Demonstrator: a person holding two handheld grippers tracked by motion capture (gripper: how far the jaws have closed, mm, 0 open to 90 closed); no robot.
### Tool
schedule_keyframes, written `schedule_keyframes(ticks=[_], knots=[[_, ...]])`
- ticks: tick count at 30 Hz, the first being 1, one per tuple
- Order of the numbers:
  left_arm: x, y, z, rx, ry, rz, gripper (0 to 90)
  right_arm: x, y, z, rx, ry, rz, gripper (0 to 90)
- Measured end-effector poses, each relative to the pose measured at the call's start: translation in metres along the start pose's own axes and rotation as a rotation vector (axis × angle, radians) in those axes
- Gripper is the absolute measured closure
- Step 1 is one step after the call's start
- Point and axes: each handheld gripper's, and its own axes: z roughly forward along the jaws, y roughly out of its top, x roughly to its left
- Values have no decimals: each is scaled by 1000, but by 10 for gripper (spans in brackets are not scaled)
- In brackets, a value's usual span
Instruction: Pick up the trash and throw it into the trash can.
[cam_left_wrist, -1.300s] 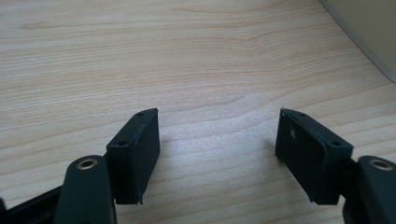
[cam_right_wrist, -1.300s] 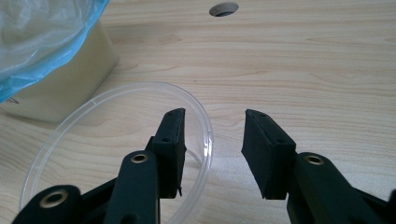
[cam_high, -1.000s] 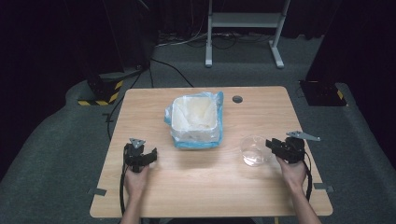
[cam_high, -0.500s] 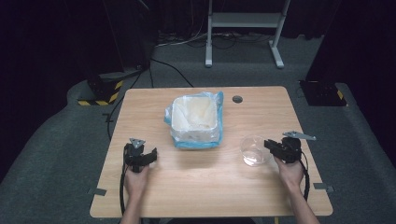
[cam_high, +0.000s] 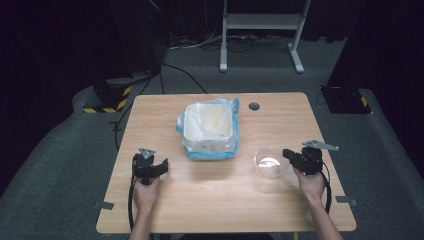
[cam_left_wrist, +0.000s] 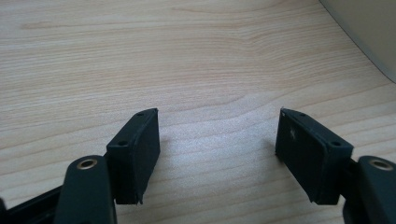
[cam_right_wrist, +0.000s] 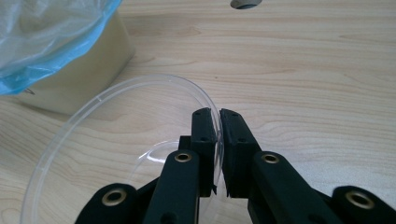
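Note:
A clear plastic bowl (cam_high: 270, 161) sits on the wooden table (cam_high: 225, 200) at the right. My right gripper (cam_high: 288, 154) is shut on the bowl's rim; in the right gripper view the rim (cam_right_wrist: 140, 84) passes between the two pads, with my right gripper (cam_right_wrist: 218, 115) pinching it. My left gripper (cam_high: 161, 166) rests low over the table at the left, open. In the left gripper view my left gripper (cam_left_wrist: 218, 116) has bare wood between its wide-apart jaws.
A cream bin lined with a clear and blue plastic bag (cam_high: 209, 129) stands at the table's middle back, and its bag (cam_right_wrist: 51, 42) hangs just left of the bowl. A round cable hole (cam_high: 254, 106) lies behind. Dark floor and a stand (cam_high: 260, 30) lie beyond.
The right gripper has shifted slightly left along with the bowl's rim. The left gripper has stayed put.

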Motion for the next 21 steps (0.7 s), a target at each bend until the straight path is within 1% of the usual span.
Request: schedule_keyframes(ticks=[4,8,10,21], knots=[[0,0,0,0,0,0,303,4,4,-3,-7,13,-3,852],[0,0,0,0,0,0,303,8,8,-4,-12,17,-28,855],[0,0,0,0,0,0,303,10,10,-5,-16,19,-32,855],[0,0,0,0,0,0,303,18,21,-11,-31,7,-74,856]])
